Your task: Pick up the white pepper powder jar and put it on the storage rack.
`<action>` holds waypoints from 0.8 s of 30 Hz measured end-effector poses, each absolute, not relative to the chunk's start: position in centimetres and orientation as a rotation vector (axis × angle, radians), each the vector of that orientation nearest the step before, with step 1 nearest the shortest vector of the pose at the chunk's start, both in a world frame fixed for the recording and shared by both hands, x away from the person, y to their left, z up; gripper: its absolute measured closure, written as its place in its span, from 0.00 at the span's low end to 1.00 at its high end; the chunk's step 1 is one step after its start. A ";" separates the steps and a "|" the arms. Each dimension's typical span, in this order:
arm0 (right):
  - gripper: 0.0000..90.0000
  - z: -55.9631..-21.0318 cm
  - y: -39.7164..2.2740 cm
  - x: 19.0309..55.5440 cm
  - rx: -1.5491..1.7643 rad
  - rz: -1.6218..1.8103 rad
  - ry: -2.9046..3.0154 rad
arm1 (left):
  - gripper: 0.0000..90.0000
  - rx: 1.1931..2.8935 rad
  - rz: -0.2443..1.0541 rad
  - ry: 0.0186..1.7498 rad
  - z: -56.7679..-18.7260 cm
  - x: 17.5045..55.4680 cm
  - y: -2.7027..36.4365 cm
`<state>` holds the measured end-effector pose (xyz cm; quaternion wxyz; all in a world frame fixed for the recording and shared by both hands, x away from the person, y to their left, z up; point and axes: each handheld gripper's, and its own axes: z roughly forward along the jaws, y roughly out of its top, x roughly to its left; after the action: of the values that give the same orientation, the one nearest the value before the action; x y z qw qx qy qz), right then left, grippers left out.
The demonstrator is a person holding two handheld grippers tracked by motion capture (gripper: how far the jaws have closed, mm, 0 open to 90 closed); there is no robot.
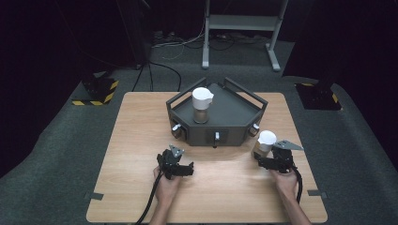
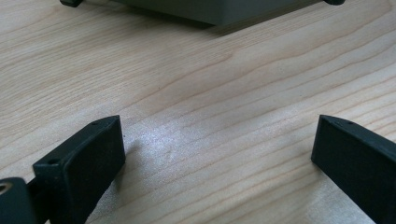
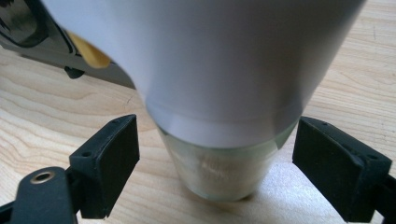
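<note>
The right gripper (image 3: 217,163) sits at the right of the high view, its jaws apart on either side of a clear jar with a white lid (image 3: 219,93). The jar stands upright on the wooden table (image 1: 141,140), filling the middle of the right gripper view; its glass base lies between the two fingers (image 3: 109,163), with a gap showing on each side, so neither pad touches it. Behind it, in the upper centre of the high view, is a dark tray (image 1: 234,112) carrying a second white-lidded jar (image 1: 202,104). The left gripper (image 2: 217,149) rests low over bare wood, jaws wide apart with nothing between them.
</note>
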<state>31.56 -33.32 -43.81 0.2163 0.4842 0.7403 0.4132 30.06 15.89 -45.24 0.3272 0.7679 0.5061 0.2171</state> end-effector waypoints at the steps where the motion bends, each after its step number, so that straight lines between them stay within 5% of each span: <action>1: 0.17 -43.8 -33.3 31.6 1.342 1.148 2.047 | 0.03 2.011 0.568 1.326 -45.2 30.1 15.9; 24: 0.31 -44.0 -32.4 32.0 1.329 1.159 1.991 | 0.03 2.011 0.568 1.326 -45.2 30.1 15.9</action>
<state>32.01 -32.40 -43.98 0.2386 0.4852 0.7270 0.4232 30.06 15.90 -45.24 0.3272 0.7679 0.5061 0.2171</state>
